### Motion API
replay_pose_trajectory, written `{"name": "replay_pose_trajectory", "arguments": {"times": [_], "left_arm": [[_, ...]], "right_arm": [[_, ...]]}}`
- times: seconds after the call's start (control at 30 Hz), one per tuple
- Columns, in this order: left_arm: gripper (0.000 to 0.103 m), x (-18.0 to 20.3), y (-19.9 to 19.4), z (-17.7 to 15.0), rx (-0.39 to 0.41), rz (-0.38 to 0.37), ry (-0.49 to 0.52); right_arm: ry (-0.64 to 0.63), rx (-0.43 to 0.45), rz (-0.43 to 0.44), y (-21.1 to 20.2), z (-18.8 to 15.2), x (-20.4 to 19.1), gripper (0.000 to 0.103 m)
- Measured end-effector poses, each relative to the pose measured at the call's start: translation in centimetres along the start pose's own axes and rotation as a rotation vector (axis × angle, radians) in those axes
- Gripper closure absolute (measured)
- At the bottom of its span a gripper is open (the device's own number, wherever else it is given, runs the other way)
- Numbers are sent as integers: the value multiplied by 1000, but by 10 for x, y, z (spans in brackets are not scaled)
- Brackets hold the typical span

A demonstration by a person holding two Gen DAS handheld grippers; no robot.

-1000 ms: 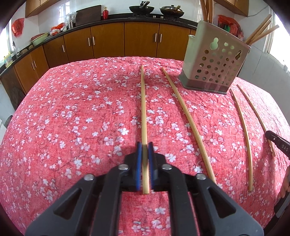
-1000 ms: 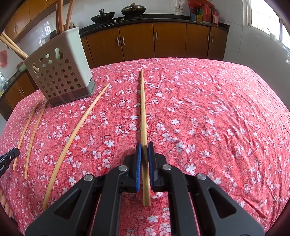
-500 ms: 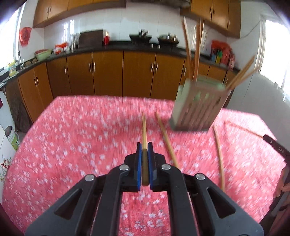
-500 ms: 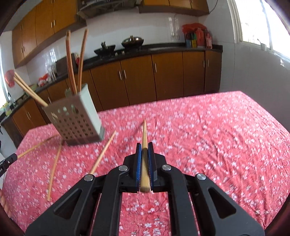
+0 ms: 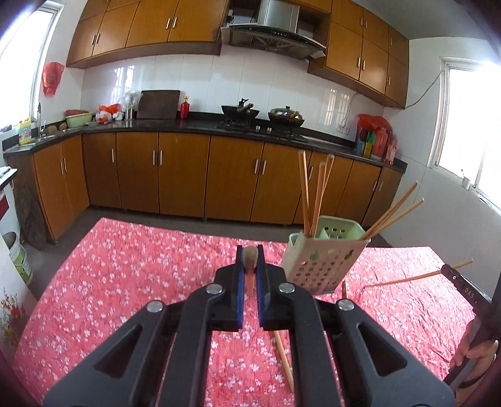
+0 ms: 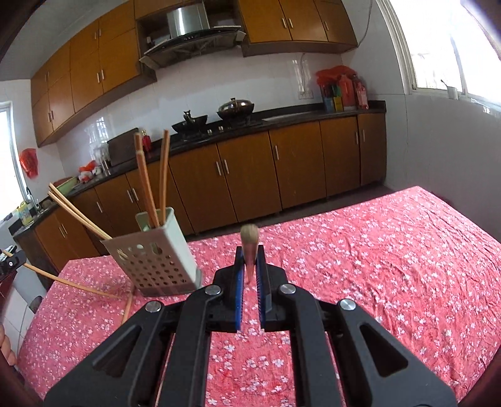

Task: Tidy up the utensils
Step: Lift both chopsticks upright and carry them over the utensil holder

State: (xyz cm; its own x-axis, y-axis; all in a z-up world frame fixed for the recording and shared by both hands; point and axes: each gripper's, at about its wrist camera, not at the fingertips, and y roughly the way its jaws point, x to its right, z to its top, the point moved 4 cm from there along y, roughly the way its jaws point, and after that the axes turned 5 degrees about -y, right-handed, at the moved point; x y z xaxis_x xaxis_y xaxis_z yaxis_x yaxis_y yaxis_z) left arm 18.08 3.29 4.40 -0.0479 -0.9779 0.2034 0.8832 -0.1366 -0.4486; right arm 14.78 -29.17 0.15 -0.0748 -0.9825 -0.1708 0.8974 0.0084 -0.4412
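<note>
A red floral tablecloth (image 5: 125, 281) covered the near surface. Along the far wall ran wooden base cabinets (image 5: 181, 175) under a dark countertop (image 5: 194, 125) bearing two woks (image 5: 240, 110), a red bottle (image 5: 184, 108) and a cutting board (image 5: 158, 104). A range hood (image 5: 275, 26) hung between wooden upper cabinets (image 5: 147, 26); windows (image 6: 444, 47) lit the right side.

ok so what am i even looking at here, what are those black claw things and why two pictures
No robot: a person holds a two-finger clamp in each hand, and each clamp carries a wide-angle camera looking along its fingers. One picture comes from the left gripper, one from the right gripper. Each is shut on a wooden chopstick, lifted off a table with a red floral tablecloth. On it stands a perforated utensil holder with chopsticks inside; loose chopsticks lie beside it.
</note>
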Motion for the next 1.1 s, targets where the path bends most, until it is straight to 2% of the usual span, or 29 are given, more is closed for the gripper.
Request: {"name": "replay_pose_trajectory", "arguments": {"times": [0.2, 0.5, 0.7, 0.8, 0.93, 1.1], "left_arm": [[96, 11, -9, 19, 34, -39, 5], [96, 47, -25, 60, 123, -132, 2], [96, 70, -31, 94, 198, -185, -29], [96, 78, -32, 112, 247, -184, -39], [96, 83, -21, 122, 269, -168, -43], [96, 78, -13, 139, 314, -155, -86]], "right_arm": [[-15, 53, 71, -12, 29, -23, 95], [-33, 208, 231, -41, 86, -70, 95], [-66, 363, 226, -52, 122, -90, 95], [-68, 402, 222, -45, 132, -92, 95], [-76, 430, 185, -30, 134, -92, 95], [-54, 403, 173, -6, 136, -89, 95]]}}
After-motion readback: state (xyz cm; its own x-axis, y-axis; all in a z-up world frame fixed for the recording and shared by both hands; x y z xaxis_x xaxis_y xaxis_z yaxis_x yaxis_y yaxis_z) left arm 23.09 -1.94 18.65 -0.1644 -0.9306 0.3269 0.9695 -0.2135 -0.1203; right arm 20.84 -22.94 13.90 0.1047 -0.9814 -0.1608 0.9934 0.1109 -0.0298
